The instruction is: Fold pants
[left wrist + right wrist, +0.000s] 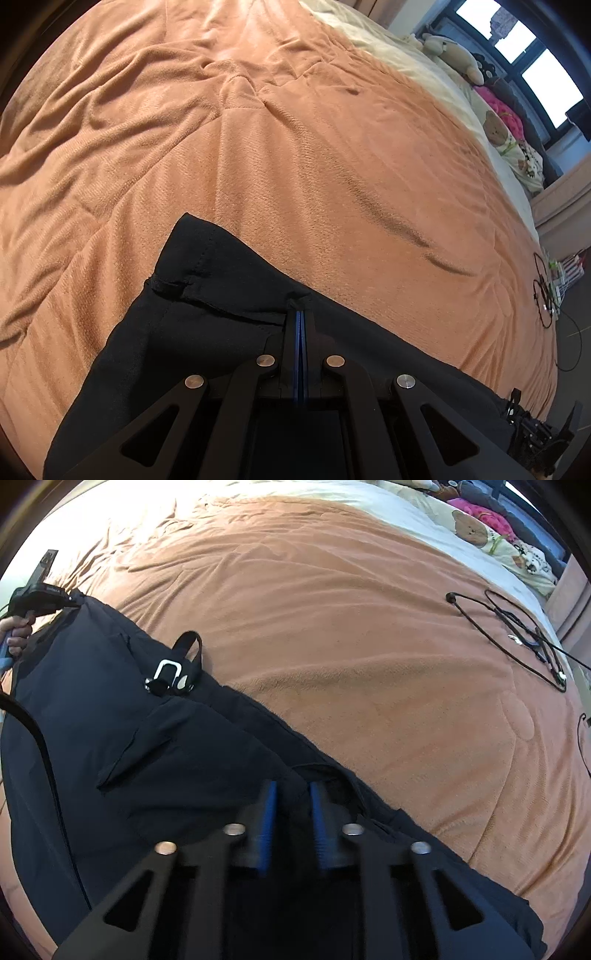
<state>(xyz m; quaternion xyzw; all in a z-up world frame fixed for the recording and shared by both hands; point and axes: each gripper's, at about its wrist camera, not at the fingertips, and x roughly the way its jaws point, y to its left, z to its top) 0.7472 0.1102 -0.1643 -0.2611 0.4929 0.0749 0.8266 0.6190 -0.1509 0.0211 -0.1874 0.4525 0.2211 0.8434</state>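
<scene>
Orange blanket (332, 155); pants (155, 760) cut off; left gripper (300, 314) pinching fabric.

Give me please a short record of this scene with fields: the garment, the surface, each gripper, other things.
garment: black pants lying along the near edge of the bed
surface: orange blanket
left gripper: shut on the pants edge
right gripper: open, over the pants
on pants: strap with white buckle
other: black cable on the blanket; stuffed toys by the window
</scene>
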